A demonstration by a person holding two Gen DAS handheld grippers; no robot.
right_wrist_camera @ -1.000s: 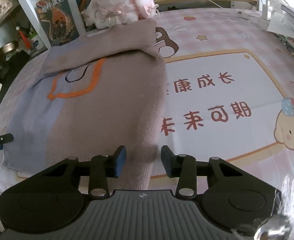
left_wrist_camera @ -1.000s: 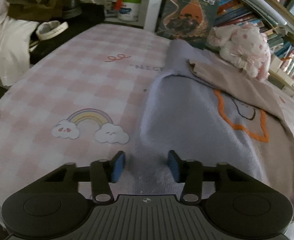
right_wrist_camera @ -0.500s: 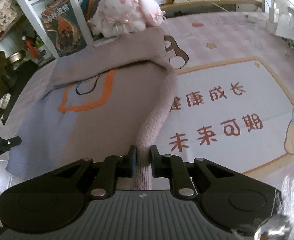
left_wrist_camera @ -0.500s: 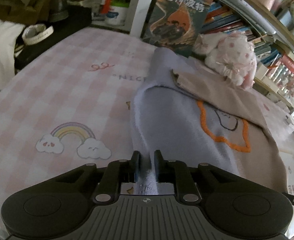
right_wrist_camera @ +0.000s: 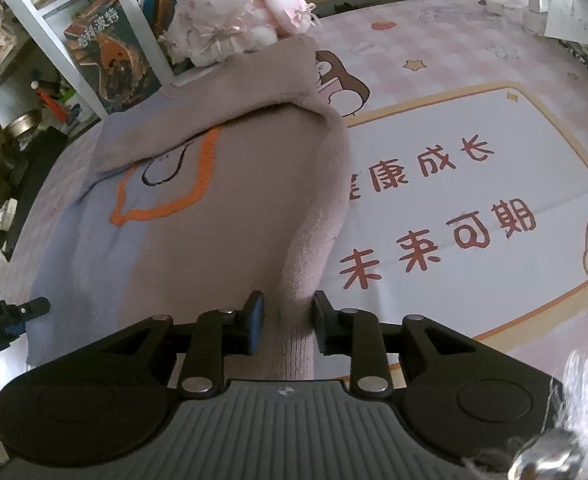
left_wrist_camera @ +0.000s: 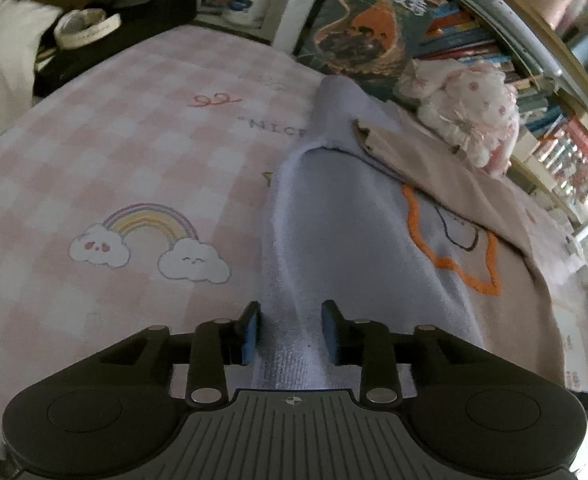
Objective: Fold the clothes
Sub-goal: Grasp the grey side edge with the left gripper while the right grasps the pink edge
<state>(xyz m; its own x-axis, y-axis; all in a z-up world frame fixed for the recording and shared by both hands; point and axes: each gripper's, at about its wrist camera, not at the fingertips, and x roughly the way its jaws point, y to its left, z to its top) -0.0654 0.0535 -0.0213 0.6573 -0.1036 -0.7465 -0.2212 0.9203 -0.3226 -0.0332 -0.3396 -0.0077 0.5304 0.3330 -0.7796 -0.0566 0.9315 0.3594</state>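
Note:
A sweater (left_wrist_camera: 354, 232), lavender on one half and beige on the other with an orange outline motif, lies flat on the pink checked sheet (left_wrist_camera: 114, 160). A sleeve is folded across its top. My left gripper (left_wrist_camera: 291, 330) is shut on the lavender corner of the near hem, and the cloth rises to it in a ridge. In the right wrist view the sweater (right_wrist_camera: 214, 220) shows its beige side. There my right gripper (right_wrist_camera: 288, 322) is shut on the beige hem corner, which also tents up. The left gripper's tip (right_wrist_camera: 14, 314) shows at the far left of that view.
A pink plush toy (right_wrist_camera: 234, 20) sits at the sweater's far end against a bookshelf with an upright book (left_wrist_camera: 370, 28). To the right the sheet has a white printed panel (right_wrist_camera: 454, 200). Dark clutter and white cloth (left_wrist_camera: 6, 52) lie beyond the left edge.
Both pairs of jaws came together from wide open onto the sweater's near hem. The cloth at each corner has gone from flat to a raised ridge.

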